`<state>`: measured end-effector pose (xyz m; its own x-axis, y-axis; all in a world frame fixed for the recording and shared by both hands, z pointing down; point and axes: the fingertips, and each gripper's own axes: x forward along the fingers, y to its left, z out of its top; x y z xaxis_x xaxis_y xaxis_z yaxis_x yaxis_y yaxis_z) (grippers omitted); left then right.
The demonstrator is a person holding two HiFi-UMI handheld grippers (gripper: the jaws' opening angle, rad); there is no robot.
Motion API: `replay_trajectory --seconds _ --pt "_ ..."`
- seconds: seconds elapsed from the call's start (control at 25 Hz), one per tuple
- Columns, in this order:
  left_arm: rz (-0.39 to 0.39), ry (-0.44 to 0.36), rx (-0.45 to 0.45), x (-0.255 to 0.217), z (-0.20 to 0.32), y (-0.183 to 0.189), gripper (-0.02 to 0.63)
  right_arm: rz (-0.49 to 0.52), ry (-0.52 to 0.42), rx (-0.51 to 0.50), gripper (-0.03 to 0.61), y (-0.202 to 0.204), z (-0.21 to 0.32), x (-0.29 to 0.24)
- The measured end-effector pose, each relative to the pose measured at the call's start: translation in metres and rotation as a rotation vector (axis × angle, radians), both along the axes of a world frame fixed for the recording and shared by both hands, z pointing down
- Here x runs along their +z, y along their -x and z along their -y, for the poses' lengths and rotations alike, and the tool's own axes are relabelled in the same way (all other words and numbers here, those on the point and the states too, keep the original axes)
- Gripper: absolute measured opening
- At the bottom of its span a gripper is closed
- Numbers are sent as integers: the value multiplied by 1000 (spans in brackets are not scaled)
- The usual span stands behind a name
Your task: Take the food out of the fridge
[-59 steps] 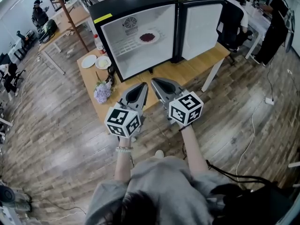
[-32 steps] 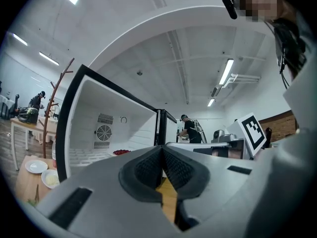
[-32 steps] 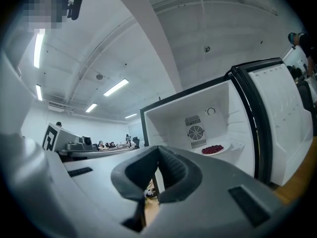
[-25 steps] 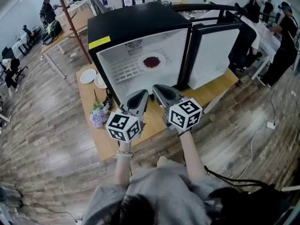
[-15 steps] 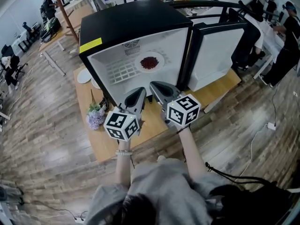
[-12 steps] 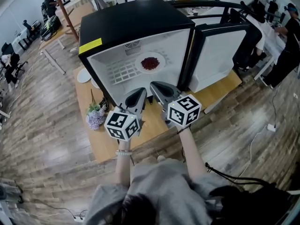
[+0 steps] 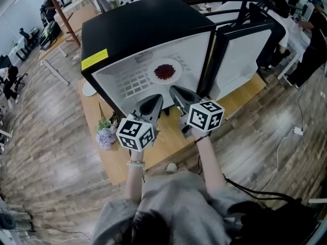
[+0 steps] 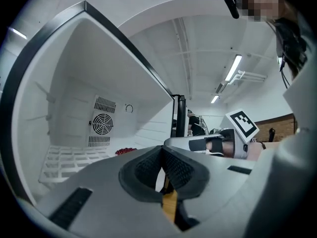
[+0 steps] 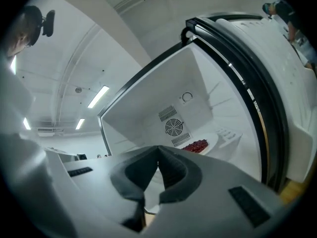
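A black fridge point(image 7: 138, 27) stands open on a wooden table, its white inside facing me. A white plate point(image 7: 173, 78) of red food point(image 7: 164, 71) sits on the wire shelf inside. The red food point(image 8: 125, 151) also shows low in the left gripper view, and the red food point(image 9: 195, 145) on its plate point(image 9: 214, 139) in the right gripper view. My left gripper point(image 7: 155, 99) and right gripper point(image 7: 174, 90) hover side by side just in front of the fridge's lower edge, both shut and holding nothing. Jaw tips of the left gripper point(image 8: 162, 149) and right gripper point(image 9: 158, 149) meet.
The fridge door point(image 7: 240, 55) hangs open to the right. On the table point(image 7: 168, 142) left of the fridge lie a bunch of pale purple flowers point(image 7: 107, 135) and a white plate point(image 7: 88, 89). People and desks stand further off on the wooden floor.
Both grippers have moved forward and slightly down toward the fridge opening, which now looks larger and nearer. The jaws stayed shut.
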<state>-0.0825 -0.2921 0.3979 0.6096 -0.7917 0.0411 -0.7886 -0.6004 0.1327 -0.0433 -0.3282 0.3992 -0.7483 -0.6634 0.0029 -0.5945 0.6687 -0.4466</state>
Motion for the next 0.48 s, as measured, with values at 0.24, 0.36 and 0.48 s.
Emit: replay_trajectory --seconds 0.24,0.36,0.48 --pt "0 19 15 6 20 -5 8 36 106 50 8 -10 26 7" --pt "-4 33 13 8 26 -8 8 85 173 58 8 -16 35 12" --pt "-5 40 12 9 33 -12 8 121 232 51 8 -21 42 16"
